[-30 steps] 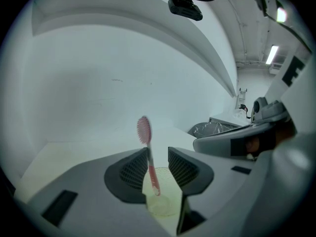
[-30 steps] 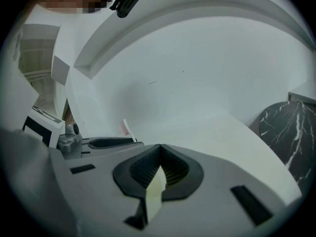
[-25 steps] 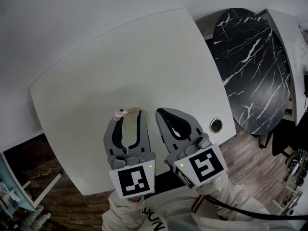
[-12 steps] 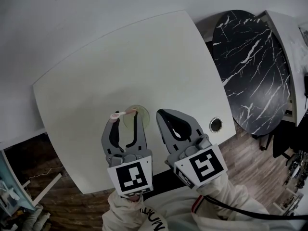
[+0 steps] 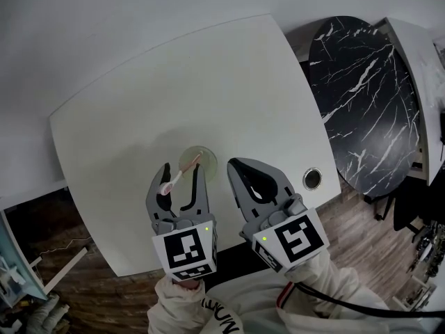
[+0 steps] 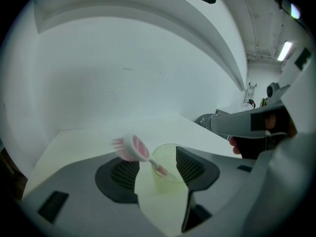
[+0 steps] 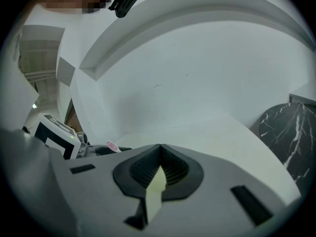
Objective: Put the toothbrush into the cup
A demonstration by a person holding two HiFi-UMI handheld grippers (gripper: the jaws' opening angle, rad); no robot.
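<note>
Two grippers sat by the cup [image 5: 199, 158], and the toothbrush [image 5: 178, 178] leaned in it.
The left gripper [image 5: 183, 170] held its jaws wide apart just behind the cup on the white table [image 5: 208, 82]; they had just been opening. The pink toothbrush leaned between them, thin end in the cup, brush end out by the left jaw, and no pad squeezed it. The right gripper [image 5: 233, 165], just right of the cup, had its jaws shut on nothing.

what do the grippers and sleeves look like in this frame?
The left gripper and right gripper: grey curved jaws with black ribbed pads, a white cube with black square markers and a green light behind. White sleeves; black cable along the right one.
</note>
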